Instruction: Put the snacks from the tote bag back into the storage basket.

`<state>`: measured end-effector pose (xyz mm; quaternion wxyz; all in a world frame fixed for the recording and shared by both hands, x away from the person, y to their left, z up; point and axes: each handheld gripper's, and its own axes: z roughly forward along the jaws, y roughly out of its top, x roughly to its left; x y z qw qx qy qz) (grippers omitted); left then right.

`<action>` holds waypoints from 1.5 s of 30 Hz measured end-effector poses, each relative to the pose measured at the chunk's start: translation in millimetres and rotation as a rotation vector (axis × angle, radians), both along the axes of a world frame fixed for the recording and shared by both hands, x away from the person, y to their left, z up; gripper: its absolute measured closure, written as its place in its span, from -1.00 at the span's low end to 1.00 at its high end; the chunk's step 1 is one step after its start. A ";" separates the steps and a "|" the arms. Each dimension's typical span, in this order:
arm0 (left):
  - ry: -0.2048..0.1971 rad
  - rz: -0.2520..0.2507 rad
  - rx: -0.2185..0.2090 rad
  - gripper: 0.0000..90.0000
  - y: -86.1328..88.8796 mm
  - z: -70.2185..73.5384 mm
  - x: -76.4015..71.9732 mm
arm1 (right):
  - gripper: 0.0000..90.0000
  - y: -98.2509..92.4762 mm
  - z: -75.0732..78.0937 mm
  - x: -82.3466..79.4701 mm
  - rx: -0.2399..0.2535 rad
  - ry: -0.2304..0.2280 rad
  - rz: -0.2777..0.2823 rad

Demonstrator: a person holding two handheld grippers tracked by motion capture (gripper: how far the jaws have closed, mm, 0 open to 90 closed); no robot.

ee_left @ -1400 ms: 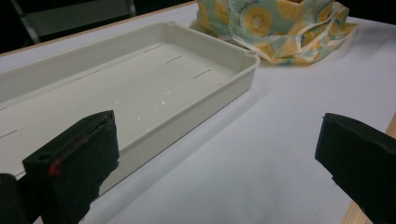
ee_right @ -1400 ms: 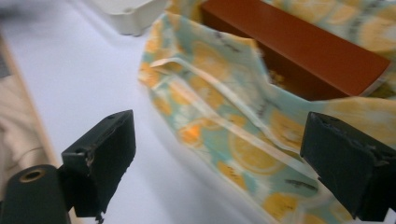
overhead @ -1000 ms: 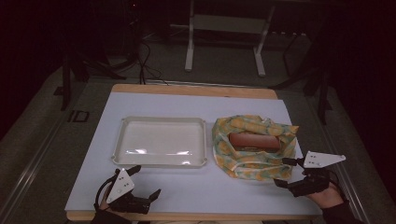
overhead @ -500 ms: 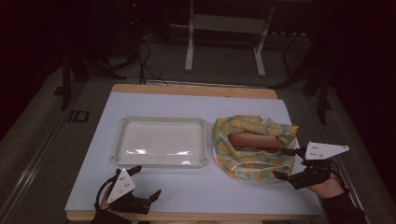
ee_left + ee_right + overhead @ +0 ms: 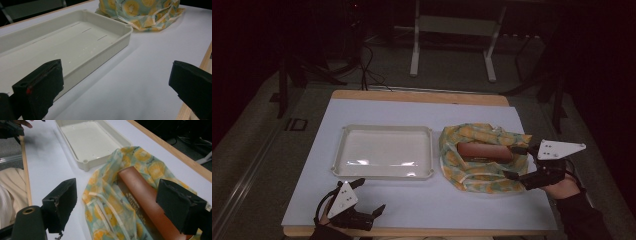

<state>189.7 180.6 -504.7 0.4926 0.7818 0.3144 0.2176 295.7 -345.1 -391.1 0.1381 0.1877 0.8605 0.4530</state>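
Observation:
A yellow-and-green lemon-print cloth point(image 5: 472, 172) lies crumpled on the white table, right of centre, with a brown tube-like pack point(image 5: 484, 150) resting in its folds. My right gripper point(image 5: 512, 162) hovers at the cloth's right edge. Its jaws have just been closing a little but stand open astride the brown pack point(image 5: 142, 192) and cloth point(image 5: 105, 207) without touching them. My left gripper point(image 5: 371, 196) rests open near the front left edge, with nothing between its jaws point(image 5: 116, 87). An empty cream tray point(image 5: 337, 167) sits left of the cloth.
The tray's near wall point(image 5: 105, 55) runs just past my left gripper, and the cloth point(image 5: 140, 12) lies beyond it. The table's wooden front edge point(image 5: 422, 232) is close to both hands. Dark floor, cables and a stand lie behind the table.
My right gripper has lifted and shifted slightly toward the cloth, and its jaws have narrowed a little. The left gripper, tray, cloth and pack have stayed put.

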 end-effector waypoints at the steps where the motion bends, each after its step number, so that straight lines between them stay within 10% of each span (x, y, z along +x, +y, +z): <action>1: 0.000 0.000 0.000 -1.00 0.2 0.1 0.0 | -0.62 0.5 1.5 1.7 -0.002 0.001 0.001; 23: 0.005 -0.008 -0.002 -1.00 -0.2 0.0 0.7 | -0.44 11.3 10.6 51.5 -0.101 0.021 -0.015; 45: -0.009 -0.015 0.003 -1.00 0.0 -0.8 0.9 | -0.31 13.2 -38.8 98.3 -0.386 0.107 -0.012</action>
